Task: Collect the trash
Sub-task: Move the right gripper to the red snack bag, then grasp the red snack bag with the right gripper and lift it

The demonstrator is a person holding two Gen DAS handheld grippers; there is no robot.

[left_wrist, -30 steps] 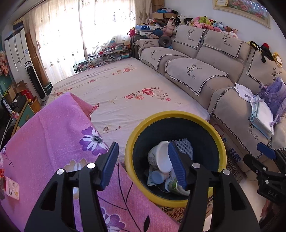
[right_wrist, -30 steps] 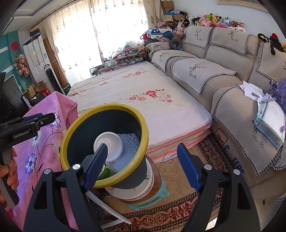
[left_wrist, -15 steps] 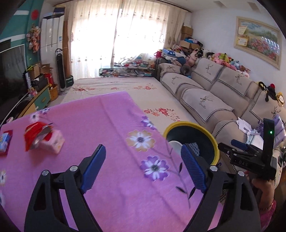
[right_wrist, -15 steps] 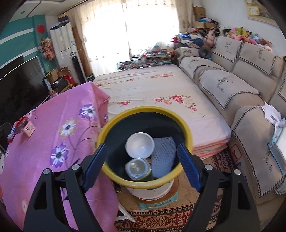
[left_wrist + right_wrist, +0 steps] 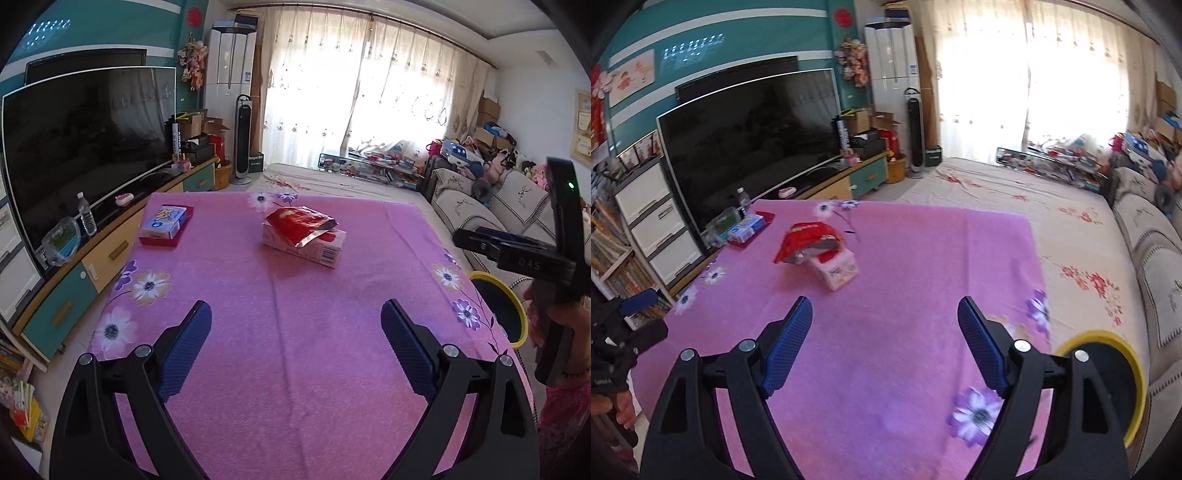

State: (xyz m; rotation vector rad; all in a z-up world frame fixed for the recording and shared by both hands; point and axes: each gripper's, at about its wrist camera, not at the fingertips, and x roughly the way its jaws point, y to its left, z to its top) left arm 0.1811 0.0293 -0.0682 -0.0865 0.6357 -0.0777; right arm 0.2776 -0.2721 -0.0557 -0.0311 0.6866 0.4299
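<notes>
- The landmark is the table covered with a pink flower-printed cloth [image 5: 295, 325], which fills the middle of both wrist views.
- The left gripper [image 5: 295, 347] hangs over the near part of that table; its two blue-padded fingers [image 5: 184, 345] stand wide apart with only pink cloth between them, holding nothing.
- The right gripper [image 5: 885, 341] is likewise above the near part of the table, toward its right edge, its jaws spread wide and empty.
- A crumpled red foil snack bag [image 5: 301, 223] lies toward the far middle of the table, resting on top of a white rectangular carton with red print [image 5: 314, 247]; the bag's open silver mouth faces the right side of the table.
- In the right wrist view the same red bag [image 5: 809, 242] and white carton [image 5: 838, 271] sit left of centre, slightly blurred.
- A flat blue-and-white box [image 5: 164, 223] lies on a red sheet at the table's far left corner, well apart from the bag.
- A black round bin with a yellow rim [image 5: 1108, 373] stands just beside the table's right edge, below the tabletop; its contents cannot be seen.
- A large dark television screen [image 5: 88, 147] stands beyond the table's left side.
- A beige sofa [image 5: 480, 214] lies beyond its right side.
</notes>
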